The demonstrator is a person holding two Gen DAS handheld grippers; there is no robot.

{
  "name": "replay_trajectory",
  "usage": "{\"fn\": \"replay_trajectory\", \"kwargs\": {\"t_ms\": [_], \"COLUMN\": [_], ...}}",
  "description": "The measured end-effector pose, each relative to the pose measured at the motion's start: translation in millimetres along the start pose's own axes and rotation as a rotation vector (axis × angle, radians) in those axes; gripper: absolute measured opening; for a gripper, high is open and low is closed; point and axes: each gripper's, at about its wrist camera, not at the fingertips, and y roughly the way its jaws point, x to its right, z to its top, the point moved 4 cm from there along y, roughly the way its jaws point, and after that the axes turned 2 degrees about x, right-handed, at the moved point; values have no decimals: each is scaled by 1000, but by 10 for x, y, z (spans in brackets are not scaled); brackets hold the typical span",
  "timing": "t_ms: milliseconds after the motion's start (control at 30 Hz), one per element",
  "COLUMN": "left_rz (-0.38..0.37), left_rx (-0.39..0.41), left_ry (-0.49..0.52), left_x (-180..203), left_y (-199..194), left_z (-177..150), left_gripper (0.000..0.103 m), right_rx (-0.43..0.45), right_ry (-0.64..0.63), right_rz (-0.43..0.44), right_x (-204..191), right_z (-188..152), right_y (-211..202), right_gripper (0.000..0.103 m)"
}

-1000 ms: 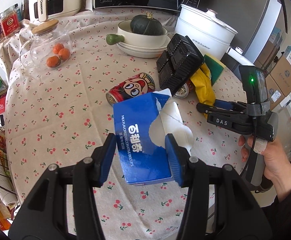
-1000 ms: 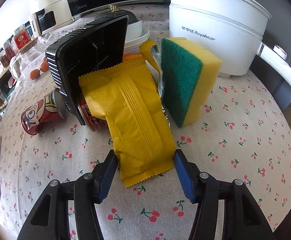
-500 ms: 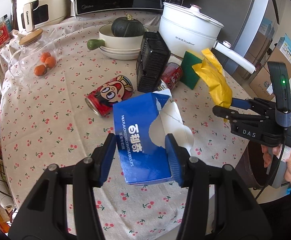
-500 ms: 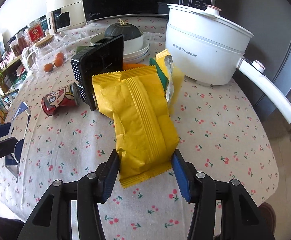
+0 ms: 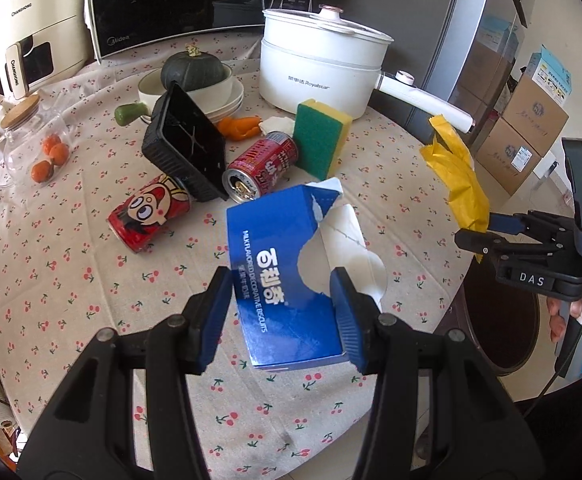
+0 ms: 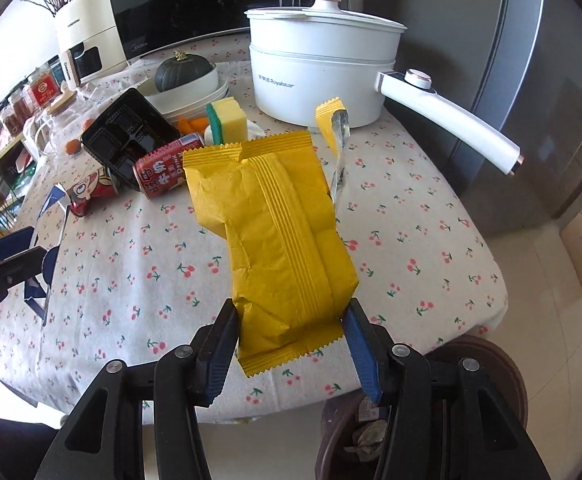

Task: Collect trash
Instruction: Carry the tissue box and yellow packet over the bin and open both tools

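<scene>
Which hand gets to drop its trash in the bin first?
Probably the right. Its gripper holds the yellow wrapper almost above the brown bin, while the left gripper's blue box hangs over the table.

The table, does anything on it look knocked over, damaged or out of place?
Yes. Two red drink cans lie on their sides on the tablecloth. A black plastic tray is tipped up on edge against them. Orange peel sits loose by the stacked bowls. The blue biscuit box is torn open.
</scene>
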Motion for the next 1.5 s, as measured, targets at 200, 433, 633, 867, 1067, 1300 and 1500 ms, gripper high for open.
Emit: {"fn": "replay_trajectory", "kwargs": {"t_ms": [200, 433, 633, 867, 1067, 1300, 1500], "left_rz": [-39, -106, -176, -259, -301, -367, -356], "left_rx": [-5, -9, -18, -40, -54, -40, -34], "left_ry": [44, 101, 149, 193, 238, 297, 266], "left_x": [343, 851, 1357, 1879, 2234, 2555, 2549], "left_y": [68, 143, 227, 383, 522, 619, 631], "left_z": [-1, -21, -73, -158, -239, -286, -258], "left_gripper": [52, 52, 52, 52, 53, 54, 84], "right_rx": [-7, -15, -25, -48, -72, -104, -113], "right_ry": [25, 71, 107, 150, 207, 258, 272], "right_rz": [-25, -59, -87, -124, -157, -184, -187], "right_x": [313, 698, 1010, 1397, 1686, 1918, 1981], "right_z": [-222, -478, -727, -1055, -1310, -1535, -1584], "right_y": [-138, -285, -406, -517, -614, -672, -672], "right_gripper": [53, 53, 53, 53, 53, 53, 53]}}
